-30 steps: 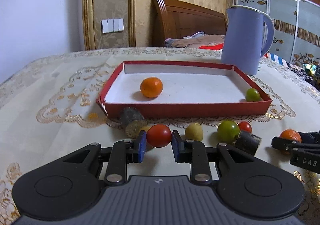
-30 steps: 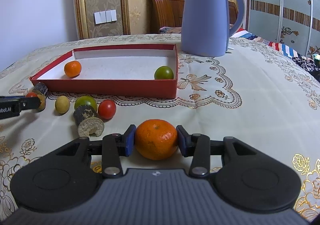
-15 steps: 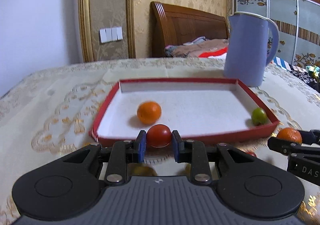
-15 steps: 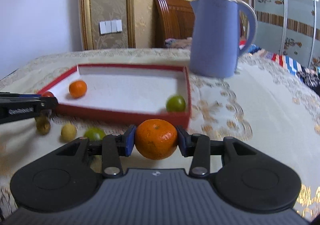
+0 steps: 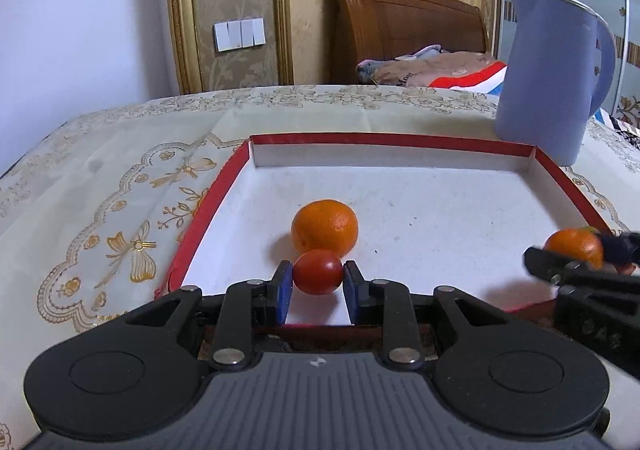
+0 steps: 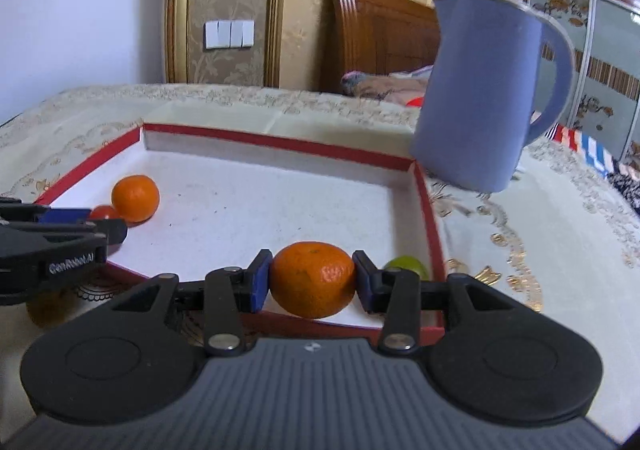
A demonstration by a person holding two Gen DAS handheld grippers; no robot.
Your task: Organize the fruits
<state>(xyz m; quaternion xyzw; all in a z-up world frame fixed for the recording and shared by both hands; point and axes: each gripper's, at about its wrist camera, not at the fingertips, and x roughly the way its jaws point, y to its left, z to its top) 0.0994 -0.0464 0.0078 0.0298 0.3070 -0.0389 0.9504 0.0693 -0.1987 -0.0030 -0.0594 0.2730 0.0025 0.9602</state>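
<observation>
Hovering over the red tray (image 5: pixel 568 186), the left tool (image 5: pixel 318 282) clamps a tomato (image 5: pixel 318 277); the right tool (image 6: pixel 312 284) clamps a mandarin (image 6: pixel 313 279), apparently poised for release inside.

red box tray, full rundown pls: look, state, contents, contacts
The shallow rectangular red cardboard tray has red outer walls and rim and a white, lightly speckled inside. It lies flat and open on the embroidered cream tablecloth, near the blue jug. A loose orange mandarin rests toward its left side and a small green fruit sits at its near right corner. No fingers touch it.
</observation>
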